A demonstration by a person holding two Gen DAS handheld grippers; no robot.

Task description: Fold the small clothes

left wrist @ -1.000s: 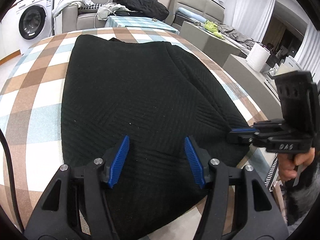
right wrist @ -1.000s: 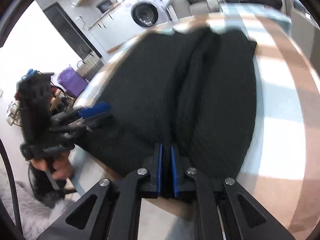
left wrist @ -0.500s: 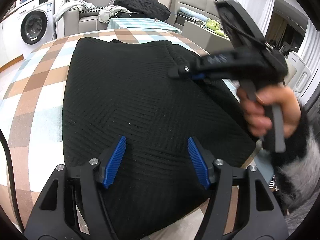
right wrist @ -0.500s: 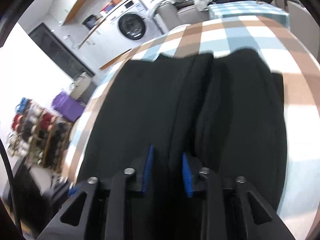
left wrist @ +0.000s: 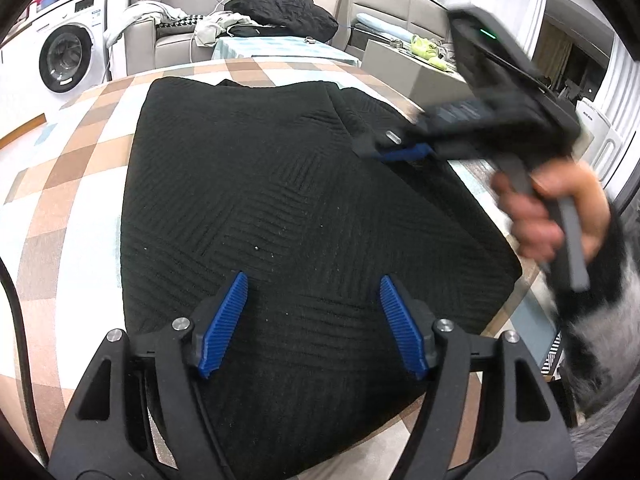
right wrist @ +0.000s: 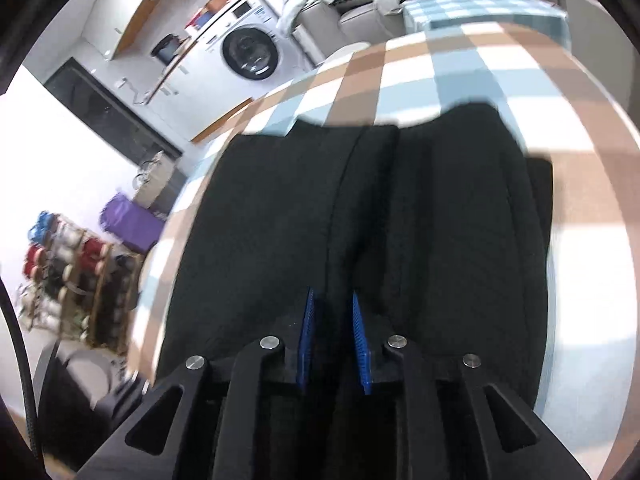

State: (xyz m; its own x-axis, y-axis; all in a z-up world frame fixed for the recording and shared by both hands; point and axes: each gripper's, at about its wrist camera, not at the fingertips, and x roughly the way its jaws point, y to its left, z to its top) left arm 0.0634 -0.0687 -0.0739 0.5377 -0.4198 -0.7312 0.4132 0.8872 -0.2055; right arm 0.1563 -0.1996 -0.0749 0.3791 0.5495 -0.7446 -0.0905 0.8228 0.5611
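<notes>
The garment [left wrist: 280, 200] is black with a ribbed chevron weave. It lies on a tablecloth [left wrist: 60, 184] checked in brown, white and pale blue. Both the left gripper [left wrist: 312, 320] and the right gripper [right wrist: 332, 340] are black with blue ridged pads.

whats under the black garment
A brown, white and blue checked tablecloth shows around the black garment on all visible sides. The cloth directly beneath, and the tabletop, are covered.

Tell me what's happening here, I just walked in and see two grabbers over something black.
A person is folding a black knit garment spread on a checked tablecloth. The left gripper hovers open over its near end. The right gripper, partly open, straddles a ridge of the cloth along its right side. Nothing is clamped.
</notes>
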